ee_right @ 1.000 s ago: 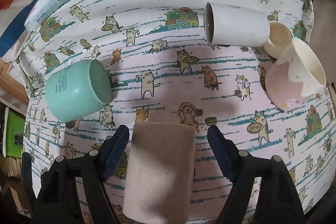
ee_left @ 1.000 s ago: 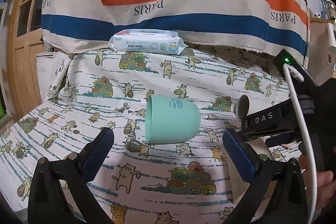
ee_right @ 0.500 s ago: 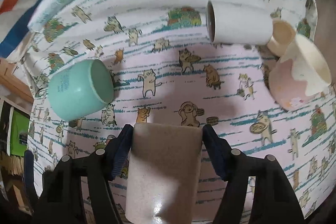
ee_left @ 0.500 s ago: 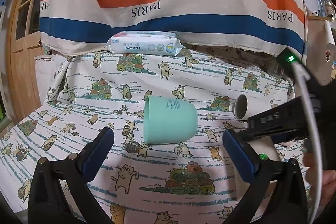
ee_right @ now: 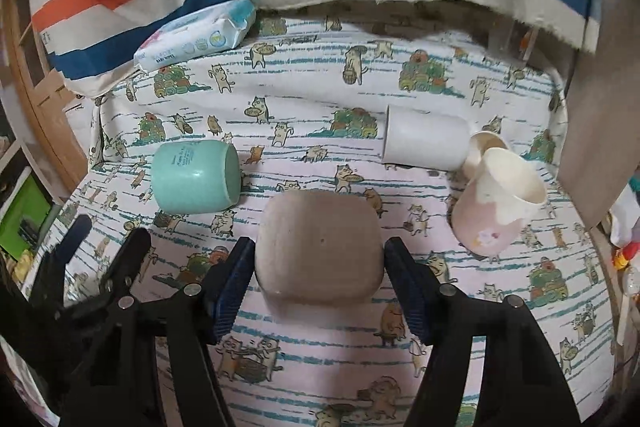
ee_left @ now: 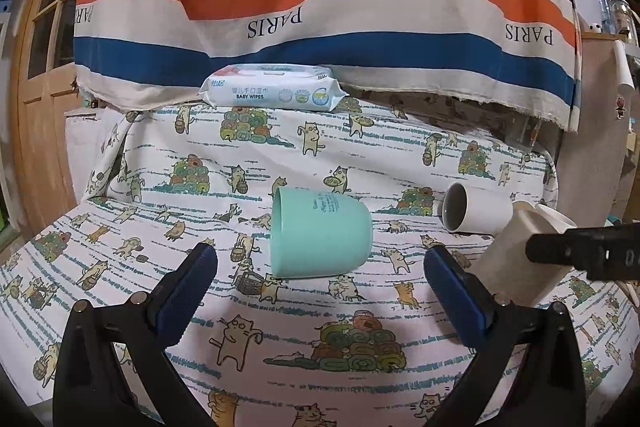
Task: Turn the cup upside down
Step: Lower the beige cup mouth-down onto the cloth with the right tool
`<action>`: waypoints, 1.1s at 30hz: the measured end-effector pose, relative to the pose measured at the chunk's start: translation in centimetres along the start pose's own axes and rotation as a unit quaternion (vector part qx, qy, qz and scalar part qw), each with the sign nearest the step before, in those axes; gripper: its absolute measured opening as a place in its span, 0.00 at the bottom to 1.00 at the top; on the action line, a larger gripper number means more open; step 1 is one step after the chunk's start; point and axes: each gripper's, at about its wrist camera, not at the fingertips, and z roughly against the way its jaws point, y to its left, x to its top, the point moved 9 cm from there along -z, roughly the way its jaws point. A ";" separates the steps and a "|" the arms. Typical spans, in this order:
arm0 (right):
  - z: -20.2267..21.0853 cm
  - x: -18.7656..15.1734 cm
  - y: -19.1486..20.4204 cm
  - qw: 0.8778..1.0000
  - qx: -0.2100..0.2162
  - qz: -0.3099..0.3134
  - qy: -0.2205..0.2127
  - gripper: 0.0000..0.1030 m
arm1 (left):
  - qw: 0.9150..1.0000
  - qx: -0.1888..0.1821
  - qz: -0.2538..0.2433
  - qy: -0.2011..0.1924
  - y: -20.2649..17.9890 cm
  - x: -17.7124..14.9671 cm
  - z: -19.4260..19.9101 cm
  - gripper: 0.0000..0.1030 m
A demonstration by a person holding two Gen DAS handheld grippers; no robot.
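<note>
Beige cup point(ee_right: 318, 253) — clamped in right gripper point(ee_right: 318, 267), mid-flip near table's point(ee_right: 440, 367) front edge; next, set rim-down. Left gripper point(ee_left: 320, 291) — jaws spread, idle.

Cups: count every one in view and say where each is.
5. Beige cup between the right gripper fingers; teal cup lying left; white cup lying behind; pink-and-cream cup tilted right; small cream cup behind it. Others may be hidden.
</note>
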 end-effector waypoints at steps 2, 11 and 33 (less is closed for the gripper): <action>0.4 -0.1 -0.1 1.000 -0.004 0.008 -0.009 0.66 | 1.000 0.002 -0.004 0.000 -0.1 0.0 0.0 1.00; 2.0 -0.5 -0.5 0.999 -0.020 0.018 -0.033 0.66 | 1.000 0.001 -0.022 -0.009 -0.7 0.1 0.3 1.00; 3.3 -1.1 -2.0 0.995 -0.016 0.007 -0.098 0.60 | 1.000 -0.001 -0.030 -0.009 -1.3 0.2 0.3 1.00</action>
